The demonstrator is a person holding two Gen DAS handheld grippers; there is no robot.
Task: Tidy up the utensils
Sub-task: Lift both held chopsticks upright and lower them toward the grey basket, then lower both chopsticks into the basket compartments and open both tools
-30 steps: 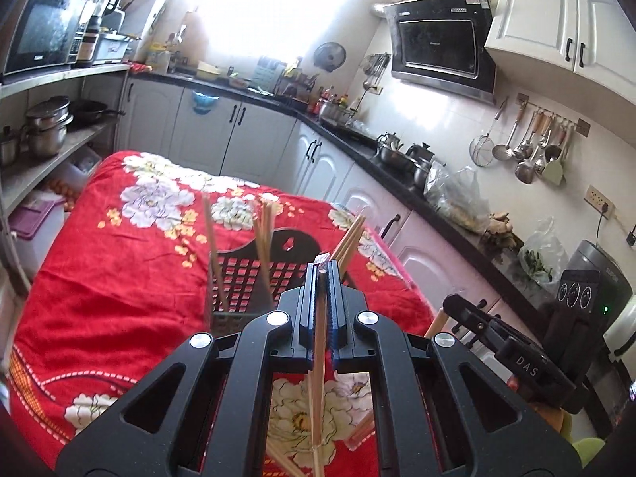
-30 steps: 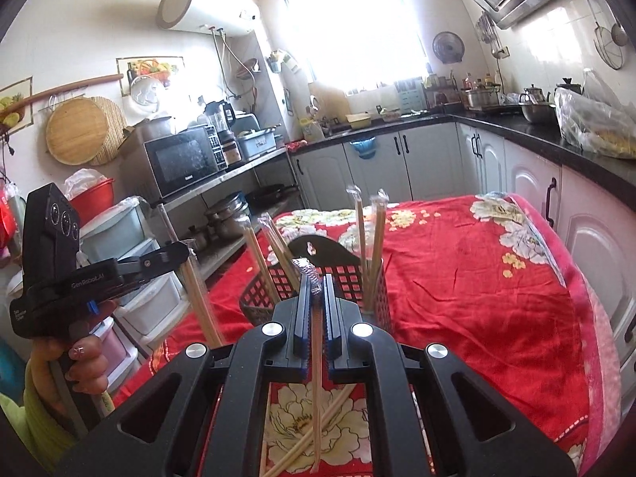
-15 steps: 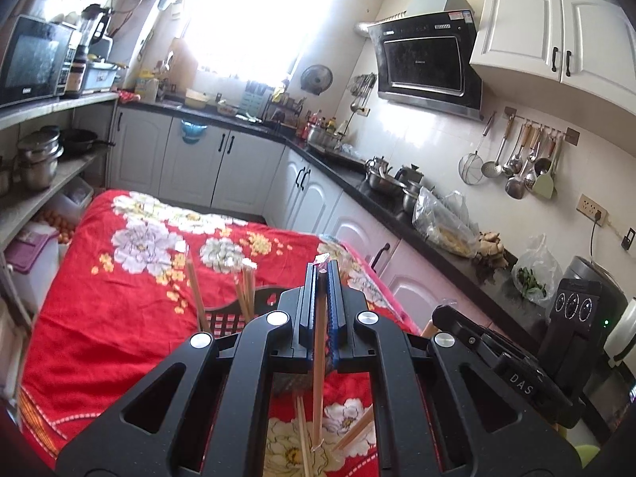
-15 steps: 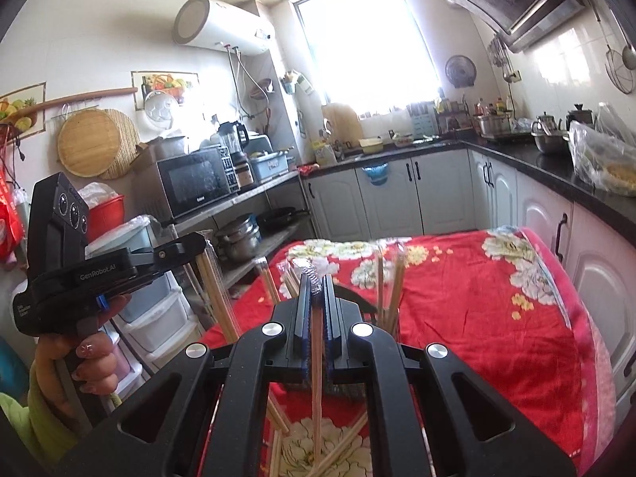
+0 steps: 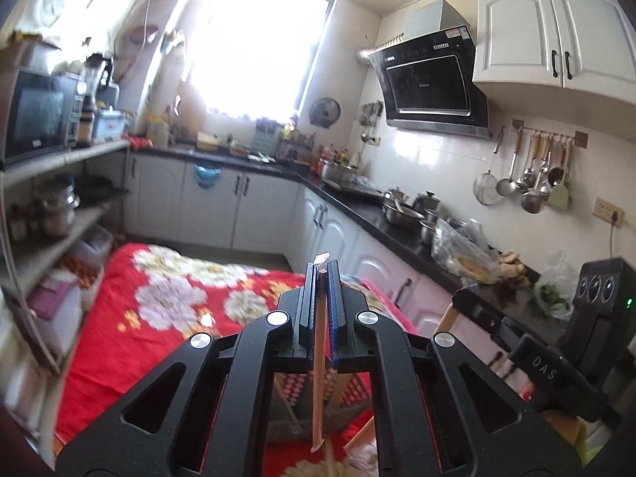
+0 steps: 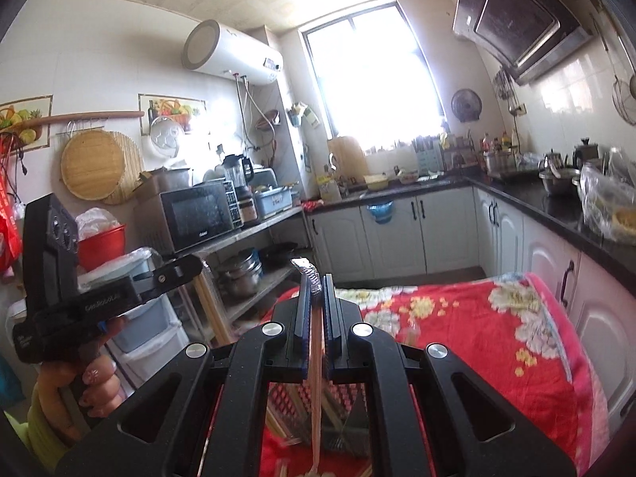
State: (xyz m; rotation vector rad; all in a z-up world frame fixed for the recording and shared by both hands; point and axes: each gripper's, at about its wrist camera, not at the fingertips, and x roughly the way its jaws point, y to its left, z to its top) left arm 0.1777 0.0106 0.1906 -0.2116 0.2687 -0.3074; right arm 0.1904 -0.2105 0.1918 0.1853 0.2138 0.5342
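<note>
I see one pale wooden chopstick pinched in my left claw, hanging down and slightly tilted, its wrapped top poking just above the fingertips. Another chopstick, with a patterned metal cap, is clamped in my right claw the same way. Below both sits a dark mesh basket with more chopsticks standing inside.

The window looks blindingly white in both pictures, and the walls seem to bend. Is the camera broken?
No: in the left wrist view the window is overexposed by daylight and the left edge smears with motion blur; in the right wrist view the window glares likewise, and the fisheye lens bows the counter and dark corners.
</note>
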